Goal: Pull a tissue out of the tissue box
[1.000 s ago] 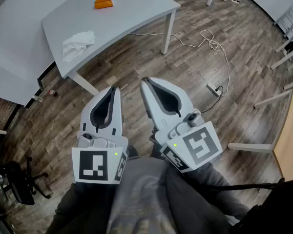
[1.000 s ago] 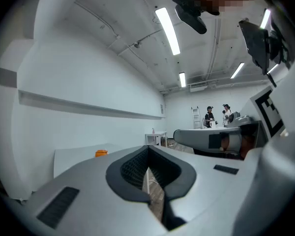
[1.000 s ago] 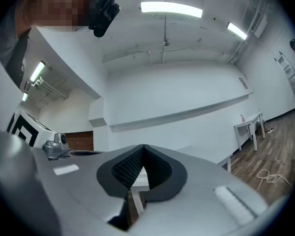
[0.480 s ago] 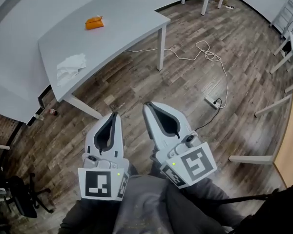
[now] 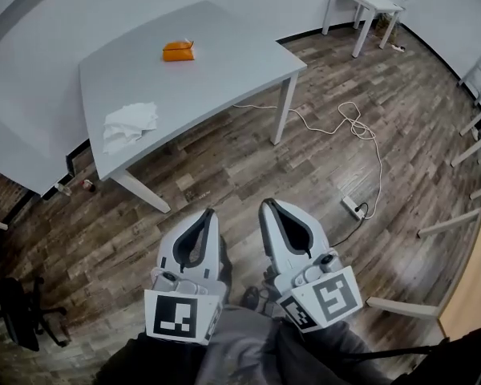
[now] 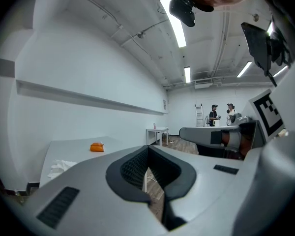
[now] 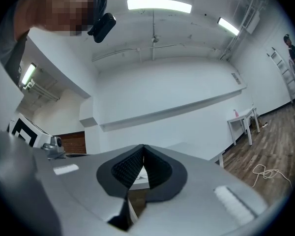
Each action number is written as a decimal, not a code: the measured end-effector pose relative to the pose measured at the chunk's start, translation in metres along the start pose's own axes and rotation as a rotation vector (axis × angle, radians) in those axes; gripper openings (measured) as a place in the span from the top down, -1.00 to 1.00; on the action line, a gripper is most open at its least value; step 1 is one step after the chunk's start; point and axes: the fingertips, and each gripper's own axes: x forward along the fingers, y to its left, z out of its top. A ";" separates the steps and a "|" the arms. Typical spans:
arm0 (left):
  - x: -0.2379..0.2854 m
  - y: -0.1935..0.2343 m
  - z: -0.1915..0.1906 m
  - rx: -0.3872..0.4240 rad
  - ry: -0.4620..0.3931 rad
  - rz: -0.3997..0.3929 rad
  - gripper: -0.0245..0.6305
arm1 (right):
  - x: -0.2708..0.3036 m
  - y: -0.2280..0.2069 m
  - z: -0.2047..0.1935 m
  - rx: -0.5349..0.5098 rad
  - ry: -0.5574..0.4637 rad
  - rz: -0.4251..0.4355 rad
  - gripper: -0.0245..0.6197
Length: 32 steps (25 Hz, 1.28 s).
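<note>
An orange tissue box (image 5: 179, 50) stands toward the far side of a grey table (image 5: 232, 62); in the left gripper view the orange box (image 6: 97, 147) is small and far off. A heap of white pulled tissues (image 5: 130, 124) lies near the table's left edge. Both grippers hover over the wooden floor, well short of the table and side by side. My left gripper (image 5: 209, 213) has its jaws together with nothing in them, as its tips (image 6: 148, 148) show. My right gripper (image 5: 267, 205) is likewise shut and empty (image 7: 143, 147).
A power strip (image 5: 353, 208) and a white cable (image 5: 349, 119) lie on the floor to the right of the table. A small white table (image 5: 369, 2) stands at the far wall. A black chair (image 5: 20, 315) is at the left. Two people (image 6: 221, 114) stand far off.
Both grippers sit lower in the head view than a second ago, and the table with the box has shifted rightward and looms larger. The jaws stay together.
</note>
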 end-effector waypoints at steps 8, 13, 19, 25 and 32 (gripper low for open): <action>0.106 0.108 0.005 -0.063 -0.026 0.042 0.93 | 0.145 -0.039 -0.022 -0.010 0.050 0.024 0.91; 0.178 0.172 0.025 -0.077 -0.035 0.007 0.93 | 0.245 -0.055 -0.015 -0.033 0.052 0.043 0.91; 0.228 0.226 0.037 -0.108 -0.045 -0.008 0.93 | 0.321 -0.071 -0.009 -0.062 0.079 0.039 0.91; 0.266 0.249 0.045 -0.117 -0.054 -0.006 0.93 | 0.366 -0.090 0.002 -0.081 0.072 0.060 0.91; 0.332 0.270 0.039 -0.096 -0.027 0.033 0.93 | 0.426 -0.135 0.003 -0.085 0.036 0.113 0.92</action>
